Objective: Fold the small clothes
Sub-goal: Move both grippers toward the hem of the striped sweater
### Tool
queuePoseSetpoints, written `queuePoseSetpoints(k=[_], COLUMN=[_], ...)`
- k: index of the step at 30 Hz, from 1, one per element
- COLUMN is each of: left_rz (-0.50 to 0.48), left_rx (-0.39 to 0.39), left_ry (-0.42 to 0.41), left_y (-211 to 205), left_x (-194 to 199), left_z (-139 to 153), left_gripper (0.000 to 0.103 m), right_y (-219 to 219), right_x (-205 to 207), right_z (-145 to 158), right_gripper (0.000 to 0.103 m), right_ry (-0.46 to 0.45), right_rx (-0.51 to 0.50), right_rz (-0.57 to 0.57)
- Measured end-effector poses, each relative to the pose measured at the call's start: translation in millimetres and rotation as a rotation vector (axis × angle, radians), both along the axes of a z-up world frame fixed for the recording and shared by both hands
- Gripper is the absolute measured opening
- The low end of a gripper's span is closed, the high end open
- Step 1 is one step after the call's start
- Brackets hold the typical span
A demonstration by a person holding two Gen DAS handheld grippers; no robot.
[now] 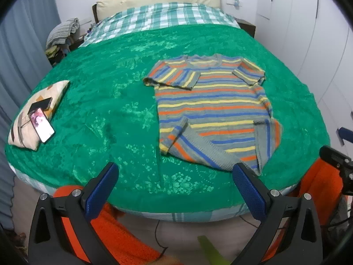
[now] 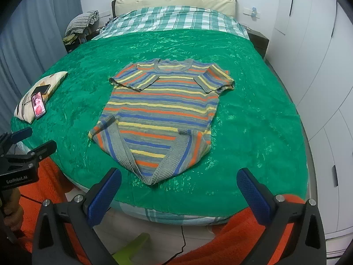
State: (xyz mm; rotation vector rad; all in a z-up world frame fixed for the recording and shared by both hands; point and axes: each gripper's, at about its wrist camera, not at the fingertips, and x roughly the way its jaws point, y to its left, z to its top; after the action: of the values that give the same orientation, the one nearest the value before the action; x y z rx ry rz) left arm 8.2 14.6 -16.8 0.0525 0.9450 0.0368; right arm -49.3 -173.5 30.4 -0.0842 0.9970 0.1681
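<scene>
A small striped T-shirt [image 1: 211, 106] [image 2: 161, 112] in grey, orange, blue and yellow lies flat on the green blanket [image 1: 110, 101] [image 2: 253, 114], collar toward the headboard. Both sleeves are turned in onto the chest and both bottom corners are folded up toward the middle, so the hem forms a point. My left gripper [image 1: 175, 183] hangs open over the bed's near edge, left of the shirt's hem, holding nothing. My right gripper [image 2: 178, 187] is open too, just short of the hem's point, with nothing between its fingers. The left gripper also shows in the right wrist view [image 2: 28, 141].
A patterned pillow [image 1: 24, 128] [image 2: 53, 79] with a lit phone [image 1: 43, 124] [image 2: 38, 107] sits at the bed's left edge. Checked bedding [image 1: 163, 17] and a cream headboard [image 2: 174, 0] lie beyond. White wardrobes [image 2: 308, 55] stand right, curtains left. Orange fabric [image 2: 238, 238] and a cable [image 2: 182, 238] are below.
</scene>
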Motion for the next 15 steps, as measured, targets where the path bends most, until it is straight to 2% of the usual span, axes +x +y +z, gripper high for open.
queuePoseSetpoints(k=[4, 15], left_rz=[0.001, 0.021], left_rx=[-0.008, 0.003], left_ry=[0.036, 0.059], left_y=[1, 3], left_x=[3, 2], left_z=[-6, -16], left_gripper=[0.103, 0.103], right_y=[1, 1], right_x=[2, 3], right_z=[-1, -10], right_gripper=[0.103, 0.103], right_ry=[0.007, 0.032], right_rx=[0.002, 0.012], right_rz=[-0.004, -0.012])
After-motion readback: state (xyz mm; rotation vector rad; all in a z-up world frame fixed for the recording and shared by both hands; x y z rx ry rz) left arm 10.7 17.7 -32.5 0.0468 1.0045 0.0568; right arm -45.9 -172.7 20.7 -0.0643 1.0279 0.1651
